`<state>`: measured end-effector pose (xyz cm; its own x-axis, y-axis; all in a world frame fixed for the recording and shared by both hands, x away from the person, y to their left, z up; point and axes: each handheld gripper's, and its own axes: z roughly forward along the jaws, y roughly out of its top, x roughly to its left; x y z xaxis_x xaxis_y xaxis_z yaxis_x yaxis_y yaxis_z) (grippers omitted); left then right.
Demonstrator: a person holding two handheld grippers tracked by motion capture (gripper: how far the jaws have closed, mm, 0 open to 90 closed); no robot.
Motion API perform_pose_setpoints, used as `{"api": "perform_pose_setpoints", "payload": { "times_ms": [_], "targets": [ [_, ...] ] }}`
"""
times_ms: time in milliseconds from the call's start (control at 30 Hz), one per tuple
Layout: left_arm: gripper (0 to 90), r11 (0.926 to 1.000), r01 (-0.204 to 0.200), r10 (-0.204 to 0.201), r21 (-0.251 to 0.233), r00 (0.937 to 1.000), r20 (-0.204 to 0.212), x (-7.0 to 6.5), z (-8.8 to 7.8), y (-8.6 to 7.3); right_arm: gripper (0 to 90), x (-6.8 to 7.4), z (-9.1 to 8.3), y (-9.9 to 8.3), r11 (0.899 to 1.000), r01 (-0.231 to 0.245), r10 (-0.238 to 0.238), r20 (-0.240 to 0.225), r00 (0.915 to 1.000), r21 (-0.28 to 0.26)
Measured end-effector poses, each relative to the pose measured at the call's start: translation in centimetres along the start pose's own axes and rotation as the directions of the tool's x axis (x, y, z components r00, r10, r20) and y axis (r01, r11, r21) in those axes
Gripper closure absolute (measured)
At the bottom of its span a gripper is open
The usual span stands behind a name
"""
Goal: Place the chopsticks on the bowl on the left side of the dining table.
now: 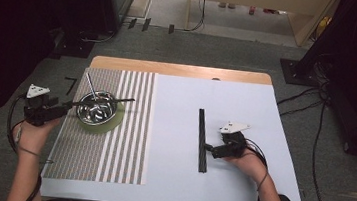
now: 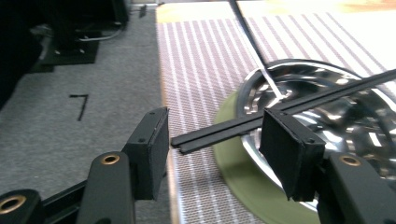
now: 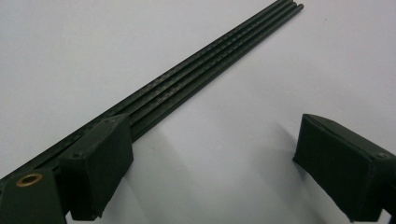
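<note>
A steel bowl (image 1: 96, 108) (image 2: 336, 107) sits on a green saucer (image 1: 114, 121) (image 2: 238, 177) on the striped placemat (image 1: 111, 148). A pair of black chopsticks (image 1: 116, 99) (image 2: 219, 130) lies across the bowl's rim. Their near ends reach between the jaws of my left gripper (image 1: 68, 104) (image 2: 215, 140), which is open, with neither pad pressing on them. A thin dark-handled utensil (image 1: 91, 84) (image 2: 247, 37) leans in the bowl. My right gripper (image 1: 207, 148) (image 3: 210, 158) stands open on the white sheet beside a bundle of black chopsticks (image 1: 202, 140) (image 3: 201, 79), its left jaw just in front of them.
The white sheet (image 1: 183, 181) covers the table right of the placemat. The table's wooden far edge (image 1: 179, 70) shows at the back. Grey carpet, cables and dark equipment stands surround the table.
</note>
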<state>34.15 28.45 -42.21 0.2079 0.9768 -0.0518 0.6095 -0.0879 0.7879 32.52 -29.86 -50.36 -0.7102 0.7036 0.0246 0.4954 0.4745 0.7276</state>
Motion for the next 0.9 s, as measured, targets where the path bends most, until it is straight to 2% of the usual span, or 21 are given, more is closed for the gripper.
{"api": "perform_pose_setpoints", "payload": {
  "times_ms": [233,467,633,900],
  "targets": [
    [40.4,0.9996,-0.025,0.024,0.012,0.9995,0.022,-1.2,-0.4,0.7,10.9,0.0,0.0,0.0,1.0,0.002,-0.002,0.0,1.0,-0.001],
    [37.2,0.9986,-0.054,0.053,0.004,0.9972,0.052,-2.7,-0.6,1.4,10.9,0.0,0.0,0.0,1.0,0.001,-0.001,0.0,1.0,0.0],
    [36.3,0.9972,-0.075,0.075,0.001,0.9954,0.059,-3.8,-0.5,1.7,10.9,0.0,0.0,0.0,1.0,0.002,-0.002,0.0,1.0,-0.001],
    [43.7,0.9949,-0.1,0.1,0.006,0.9917,0.082,-5.4,0.1,1.9,10.9,0.0,0.0,0.0,1.0,-0.001,0.001,0.0,1.0,0.001]
  ]
}}
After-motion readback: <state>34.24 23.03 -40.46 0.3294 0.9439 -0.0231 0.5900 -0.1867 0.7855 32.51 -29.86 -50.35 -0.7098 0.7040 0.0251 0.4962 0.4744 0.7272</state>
